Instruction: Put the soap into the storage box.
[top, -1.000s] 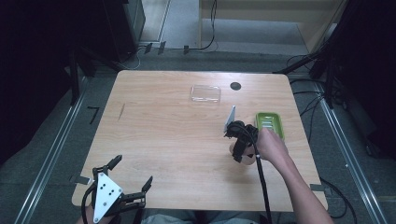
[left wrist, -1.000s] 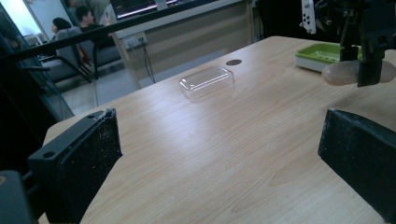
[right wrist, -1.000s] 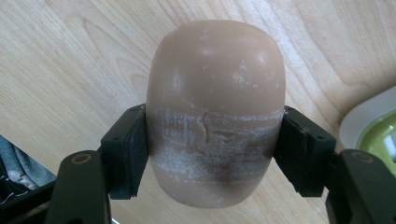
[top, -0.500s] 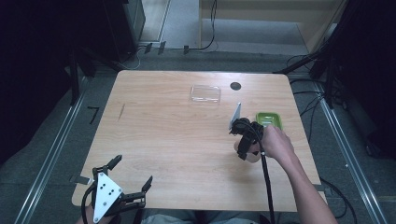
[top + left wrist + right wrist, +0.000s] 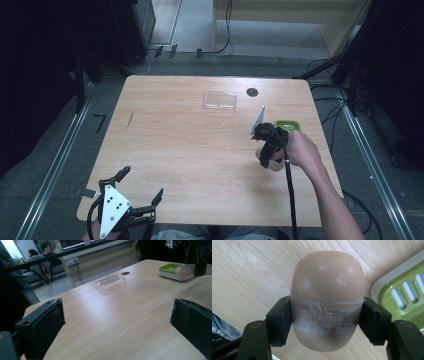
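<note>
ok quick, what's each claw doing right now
left claw: open, holding nothing, over the table.
right claw: closed on the bar of soap, beside the green soap dish.

Wooden table (image 5: 190, 165): light grain, rounded corners, occupies the centre of the high view.

Clear plastic tray (image 5: 220, 100): rectangular, lying flat on the table, upper centre of the frame.

Dark round mark (image 5: 252, 92): on the table surface, just right of the tray and apart from it.

Short dark streak (image 5: 130, 119): on the table, centre left.

Metal floor rails: one at the left edge (image 5: 55, 165), one at the right edge (image 5: 370, 160), each running beside the table.

Black cables (image 5: 227, 30): on the grey floor, top centre.

Wooden cabinet (image 5: 280, 20): upper right.

Left gripper view, upper left: seated people (image 5: 46, 248), chairs (image 5: 32, 277), a wall socket (image 5: 72, 262).
</note>
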A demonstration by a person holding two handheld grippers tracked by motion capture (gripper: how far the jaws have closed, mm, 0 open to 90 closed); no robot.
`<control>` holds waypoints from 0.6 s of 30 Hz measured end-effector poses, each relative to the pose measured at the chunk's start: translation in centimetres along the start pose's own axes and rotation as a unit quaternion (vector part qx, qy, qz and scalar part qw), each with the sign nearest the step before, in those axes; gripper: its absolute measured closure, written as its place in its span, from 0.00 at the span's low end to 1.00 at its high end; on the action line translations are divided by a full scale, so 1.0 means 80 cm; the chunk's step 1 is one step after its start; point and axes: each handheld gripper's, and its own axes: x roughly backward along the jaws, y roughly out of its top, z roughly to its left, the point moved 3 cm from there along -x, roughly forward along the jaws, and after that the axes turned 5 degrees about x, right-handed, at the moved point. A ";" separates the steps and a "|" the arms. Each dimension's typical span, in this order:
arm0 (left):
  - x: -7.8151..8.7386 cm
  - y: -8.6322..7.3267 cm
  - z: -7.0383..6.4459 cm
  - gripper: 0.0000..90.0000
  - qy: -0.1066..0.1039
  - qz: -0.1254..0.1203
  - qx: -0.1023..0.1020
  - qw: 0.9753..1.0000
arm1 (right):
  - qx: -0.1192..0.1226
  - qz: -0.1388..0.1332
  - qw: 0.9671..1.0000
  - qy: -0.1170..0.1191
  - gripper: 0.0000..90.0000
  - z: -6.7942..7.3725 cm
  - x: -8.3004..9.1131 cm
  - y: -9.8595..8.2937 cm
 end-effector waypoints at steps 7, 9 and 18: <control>0.000 0.000 0.000 0.00 0.000 0.000 0.000 1.000 | -0.020 -0.006 1.000 0.001 0.37 -0.014 0.004 -0.008; 0.000 0.000 0.000 0.00 0.000 0.001 0.000 1.000 | -0.024 -0.005 1.000 0.000 0.37 -0.017 0.005 -0.009; 0.000 0.000 0.000 0.00 0.001 0.000 0.001 1.000 | -0.037 -0.013 0.999 -0.001 0.37 -0.031 0.009 -0.014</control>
